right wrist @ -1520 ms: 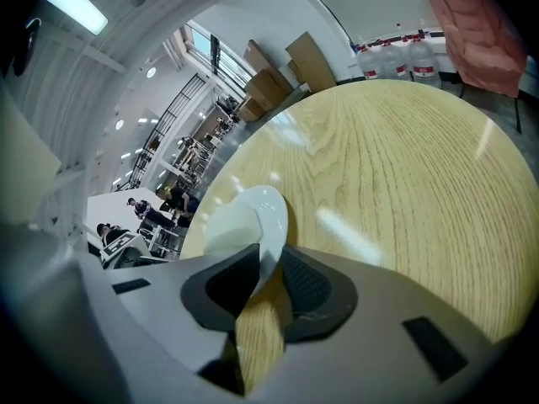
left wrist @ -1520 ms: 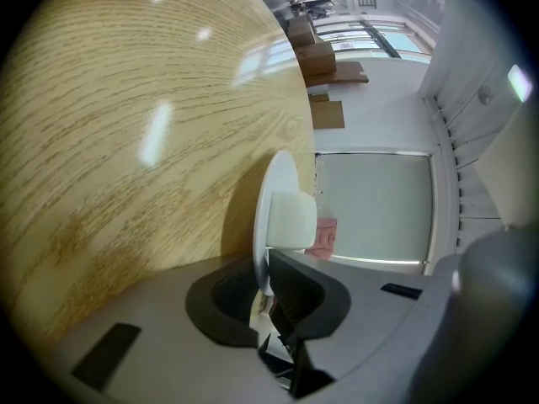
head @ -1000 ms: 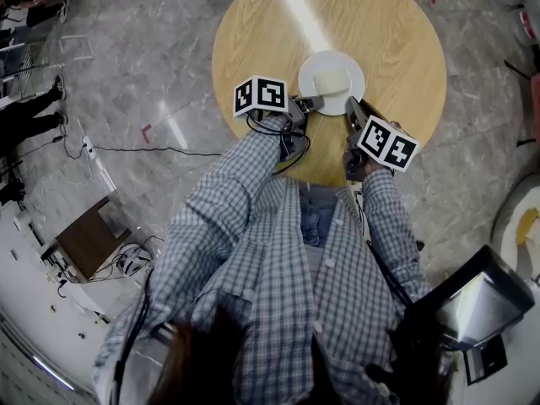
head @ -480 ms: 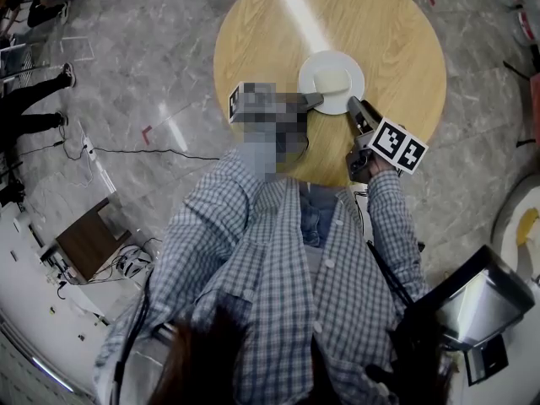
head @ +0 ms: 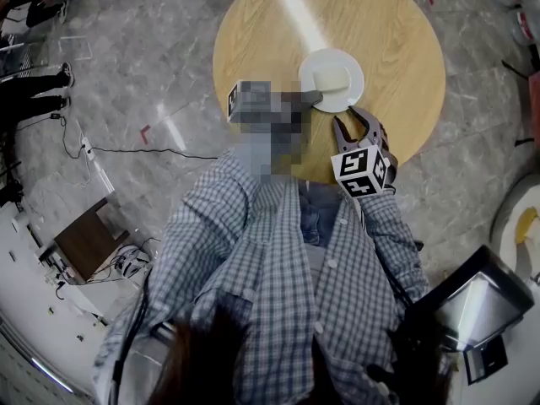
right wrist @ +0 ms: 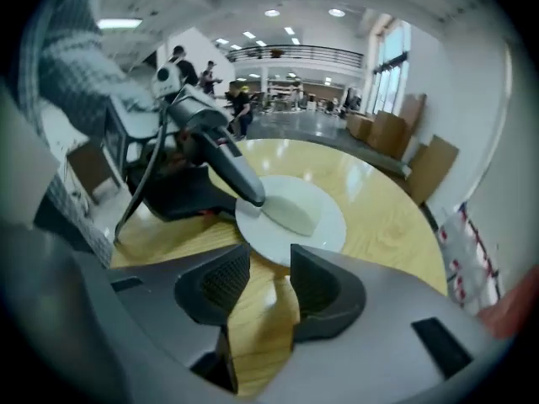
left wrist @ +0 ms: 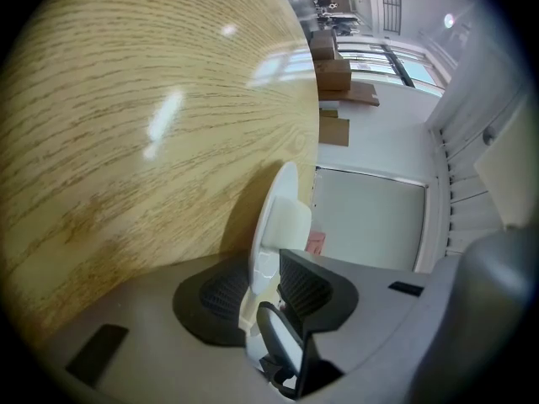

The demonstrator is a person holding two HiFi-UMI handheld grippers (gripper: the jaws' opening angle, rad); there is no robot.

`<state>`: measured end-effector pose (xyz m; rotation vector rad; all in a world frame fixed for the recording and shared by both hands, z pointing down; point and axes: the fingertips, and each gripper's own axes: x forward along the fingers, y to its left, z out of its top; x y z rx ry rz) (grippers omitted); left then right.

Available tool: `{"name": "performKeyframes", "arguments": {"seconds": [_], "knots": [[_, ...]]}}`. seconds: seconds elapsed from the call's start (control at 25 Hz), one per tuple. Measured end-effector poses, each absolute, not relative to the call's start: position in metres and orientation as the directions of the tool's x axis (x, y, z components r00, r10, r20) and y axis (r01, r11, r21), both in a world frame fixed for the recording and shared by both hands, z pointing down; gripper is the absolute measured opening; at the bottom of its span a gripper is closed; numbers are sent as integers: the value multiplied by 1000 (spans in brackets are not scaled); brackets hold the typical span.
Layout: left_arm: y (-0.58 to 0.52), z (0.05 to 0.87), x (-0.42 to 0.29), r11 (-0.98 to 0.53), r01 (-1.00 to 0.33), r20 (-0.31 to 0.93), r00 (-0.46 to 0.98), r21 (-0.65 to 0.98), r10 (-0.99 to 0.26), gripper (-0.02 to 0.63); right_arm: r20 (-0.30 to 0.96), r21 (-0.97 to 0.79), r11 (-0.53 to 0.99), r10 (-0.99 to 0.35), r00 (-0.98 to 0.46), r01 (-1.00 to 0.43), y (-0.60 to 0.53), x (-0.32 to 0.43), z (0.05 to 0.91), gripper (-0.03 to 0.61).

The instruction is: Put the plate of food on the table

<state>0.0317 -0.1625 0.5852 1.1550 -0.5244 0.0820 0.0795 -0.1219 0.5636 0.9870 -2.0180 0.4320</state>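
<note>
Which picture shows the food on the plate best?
The right gripper view: the pale food lies close and whole on the white plate. The head view shows it from above, but small. The left gripper view sees the plate edge-on, so only the food's side shows.

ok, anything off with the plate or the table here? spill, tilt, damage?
Nothing stands out. The plate sits flat on the round table, the pale food slab on it, nothing spilled. The left tongs clamp its near rim; the right tongs have just been opening and stand clear, nothing between them.
</note>
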Motion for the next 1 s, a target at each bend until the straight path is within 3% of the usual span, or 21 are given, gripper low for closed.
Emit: {"name": "performKeyframes", "arguments": {"seconds": [0.2,0.44,0.48,0.52,1.0], "knots": [[-161,586,31,419,-313,422,884,852,-198,100,821,322,810,-497,-282,-490,-113,60,576,149],[-160,585,28,421,-305,416,886,854,-203,98,799,524,819,-568,-198,-233,-115,52,584,147],[-161,585,28,422,-303,416,886,854,-204,100,791,546,811,-582,-191,-212,-116,51,583,119],[-161,585,29,424,-302,415,887,854,-204,99,782,565,801,-596,-184,-196,-117,52,583,46],[-152,585,27,434,-291,402,895,853,-191,100,780,585,790,-610,-137,-185,-119,54,588,40]]}}
